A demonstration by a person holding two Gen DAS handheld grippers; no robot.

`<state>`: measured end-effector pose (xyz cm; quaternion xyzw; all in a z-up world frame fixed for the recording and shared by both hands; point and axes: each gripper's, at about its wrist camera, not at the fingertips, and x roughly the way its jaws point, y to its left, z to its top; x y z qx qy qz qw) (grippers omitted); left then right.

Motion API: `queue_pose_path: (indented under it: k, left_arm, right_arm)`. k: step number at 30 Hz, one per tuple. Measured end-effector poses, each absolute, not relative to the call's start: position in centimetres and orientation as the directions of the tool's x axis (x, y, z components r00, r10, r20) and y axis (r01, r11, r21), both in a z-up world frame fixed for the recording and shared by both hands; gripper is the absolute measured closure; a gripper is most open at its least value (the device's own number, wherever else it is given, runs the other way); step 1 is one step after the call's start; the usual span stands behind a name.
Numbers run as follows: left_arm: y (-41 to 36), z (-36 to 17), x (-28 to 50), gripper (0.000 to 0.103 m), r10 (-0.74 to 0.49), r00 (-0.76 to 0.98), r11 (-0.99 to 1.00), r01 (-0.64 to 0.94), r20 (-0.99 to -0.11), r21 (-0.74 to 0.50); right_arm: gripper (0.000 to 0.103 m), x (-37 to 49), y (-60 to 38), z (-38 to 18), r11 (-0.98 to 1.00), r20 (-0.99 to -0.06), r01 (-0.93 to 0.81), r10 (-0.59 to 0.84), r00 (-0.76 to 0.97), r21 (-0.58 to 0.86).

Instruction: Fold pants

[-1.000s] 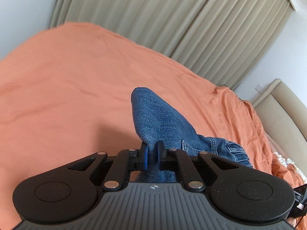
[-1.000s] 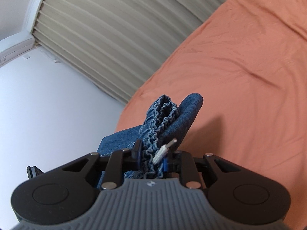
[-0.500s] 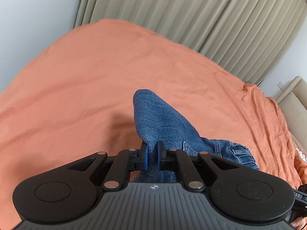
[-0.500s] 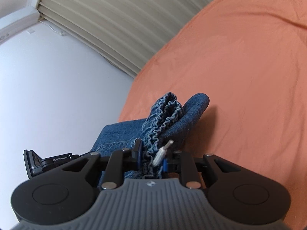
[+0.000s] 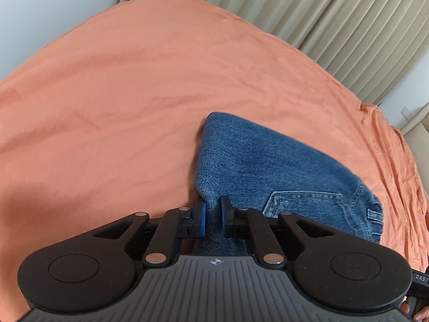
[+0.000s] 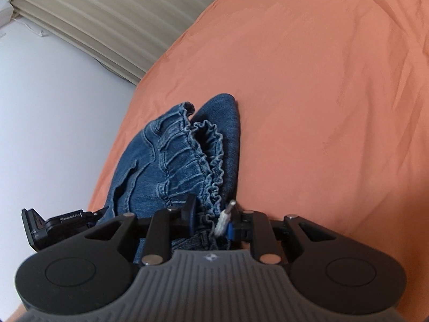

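Blue denim pants (image 5: 268, 166) hang folded between my two grippers, low over the orange bed sheet (image 5: 120, 94). My left gripper (image 5: 212, 209) has a folded denim edge between its pads, and its jaws are opening slightly. A back pocket (image 5: 300, 201) shows to its right. In the right wrist view, the pants (image 6: 182, 155) show their gathered elastic waistband. My right gripper (image 6: 210, 214) is shut on that waistband, with a white drawstring tip (image 6: 226, 214) sticking out beside the pad. The left gripper's body (image 6: 53, 222) shows at the left edge.
The orange sheet (image 6: 335, 107) spreads wide in front of both grippers. Beige curtains (image 5: 321, 13) and a white wall (image 6: 53, 107) stand behind the bed. A beige headboard (image 5: 418, 123) is at the right edge, and a person's fingertip (image 5: 421, 314) shows at the bottom right corner.
Both grippers have come down toward the bed with the pants. The denim now lies closer to the sheet and spreads wider. The waistband has loosened out in the right view.
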<state>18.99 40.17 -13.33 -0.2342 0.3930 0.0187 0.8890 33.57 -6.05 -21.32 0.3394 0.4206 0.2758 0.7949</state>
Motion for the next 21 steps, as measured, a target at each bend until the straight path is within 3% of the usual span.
queue_pose_path:
  k: [1, 3, 5, 11, 14, 19, 21]
  left_arm:
    - [40.2, -13.3, 19.0, 0.089, -0.153, 0.689, 0.887, -0.221, -0.708, -0.406]
    - [40.2, -12.7, 18.8, 0.073, -0.134, 0.688, 0.889, -0.235, -0.714, -0.392]
    - [40.2, -11.8, 18.1, 0.069, -0.104, 0.684, 0.901, -0.243, -0.722, -0.360]
    - [39.4, -8.8, 14.3, 0.069, -0.050, 0.662, 0.957, -0.183, -0.748, -0.226]
    - [38.5, -7.7, 12.0, 0.069, -0.045, 0.653, 0.977, -0.128, -0.756, -0.169]
    - [36.4, -7.3, 9.1, 0.069, -0.059, 0.643, 0.994, -0.030, -0.764, -0.102]
    - [35.4, -7.9, 8.7, 0.069, -0.035, 0.619, 0.999, -0.008, -0.784, -0.051]
  right_arm:
    - [0.086, 33.6, -5.9, -21.4, 0.616, -0.484, -0.144, 0.724, 0.491, 0.775]
    - [0.084, 33.6, -6.1, -21.2, 0.621, -0.496, -0.133, 0.721, 0.483, 0.772]
    - [0.073, 33.5, -6.2, -21.0, 0.649, -0.517, -0.149, 0.706, 0.485, 0.746]
    - [0.068, 31.8, -6.4, -16.3, 0.794, -0.573, -0.264, 0.585, 0.574, 0.547]
    - [0.075, 31.3, -5.4, -14.4, 0.814, -0.549, -0.339, 0.571, 0.610, 0.471]
    - [0.076, 33.1, -2.9, -12.4, 0.806, -0.519, -0.366, 0.583, 0.625, 0.465]
    - [0.079, 33.5, -1.8, -12.8, 0.818, -0.549, -0.362, 0.571, 0.611, 0.447]
